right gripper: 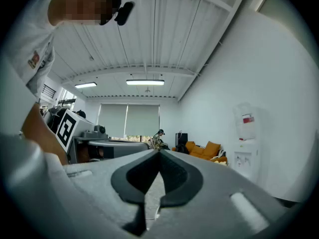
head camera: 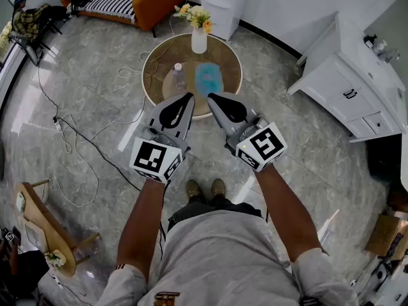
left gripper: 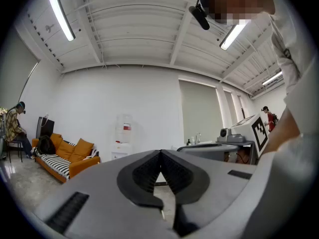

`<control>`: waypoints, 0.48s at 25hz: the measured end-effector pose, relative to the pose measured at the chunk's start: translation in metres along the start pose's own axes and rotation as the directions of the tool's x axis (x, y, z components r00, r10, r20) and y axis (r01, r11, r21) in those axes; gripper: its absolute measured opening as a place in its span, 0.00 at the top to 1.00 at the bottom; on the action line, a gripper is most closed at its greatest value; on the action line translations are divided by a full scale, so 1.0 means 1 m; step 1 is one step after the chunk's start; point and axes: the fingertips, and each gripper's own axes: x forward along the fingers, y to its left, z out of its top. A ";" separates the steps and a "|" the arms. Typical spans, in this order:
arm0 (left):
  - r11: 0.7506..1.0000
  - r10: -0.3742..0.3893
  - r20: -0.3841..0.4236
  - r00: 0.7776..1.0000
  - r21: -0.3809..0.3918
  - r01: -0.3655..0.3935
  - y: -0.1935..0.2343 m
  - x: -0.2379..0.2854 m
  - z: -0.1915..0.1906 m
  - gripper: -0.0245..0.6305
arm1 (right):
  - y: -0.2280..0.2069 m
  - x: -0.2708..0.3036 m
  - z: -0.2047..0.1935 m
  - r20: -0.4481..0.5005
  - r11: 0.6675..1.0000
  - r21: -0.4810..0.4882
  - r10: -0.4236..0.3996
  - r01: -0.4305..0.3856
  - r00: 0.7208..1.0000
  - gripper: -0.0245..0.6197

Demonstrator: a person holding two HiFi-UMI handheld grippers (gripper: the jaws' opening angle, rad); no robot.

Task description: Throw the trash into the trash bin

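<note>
Trash pieces, a clear bottle point(head camera: 179, 76) and a blue crumpled wad point(head camera: 208, 78), are lying on the round table point(head camera: 224, 61) at 12 o'clock. Both forearms are stretching forward, holding the left gripper point(head camera: 189, 96) and right gripper point(head camera: 210, 96) level, tips converging, with the jaws pressed together, empty.

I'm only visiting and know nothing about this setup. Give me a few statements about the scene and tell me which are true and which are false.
1. The left gripper and the right gripper are both shut and empty. True.
2. A plastic bottle is on the round table. True.
3. The vase of flowers stands on the floor. False: it stands near the table's far edge.
4. The sofa is green. False: it is orange.
5. The right gripper holds the crumpled blue item. False: it lies on the table beside the bottle.
</note>
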 end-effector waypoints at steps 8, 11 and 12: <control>1.000 -0.003 -0.002 1.000 -0.009 0.003 0.000 0.003 -0.005 0.96 | 0.004 0.002 0.000 0.005 1.000 -0.019 0.019 -0.019 1.000 0.96; 1.000 0.000 0.000 1.000 -0.012 0.000 0.003 0.001 -0.006 0.96 | 0.006 0.005 -0.002 0.000 1.000 -0.020 0.017 -0.017 1.000 0.96; 1.000 0.002 0.000 1.000 -0.012 -0.002 0.005 -0.001 -0.007 0.96 | 0.007 0.007 -0.003 -0.002 1.000 -0.020 0.015 -0.015 1.000 0.96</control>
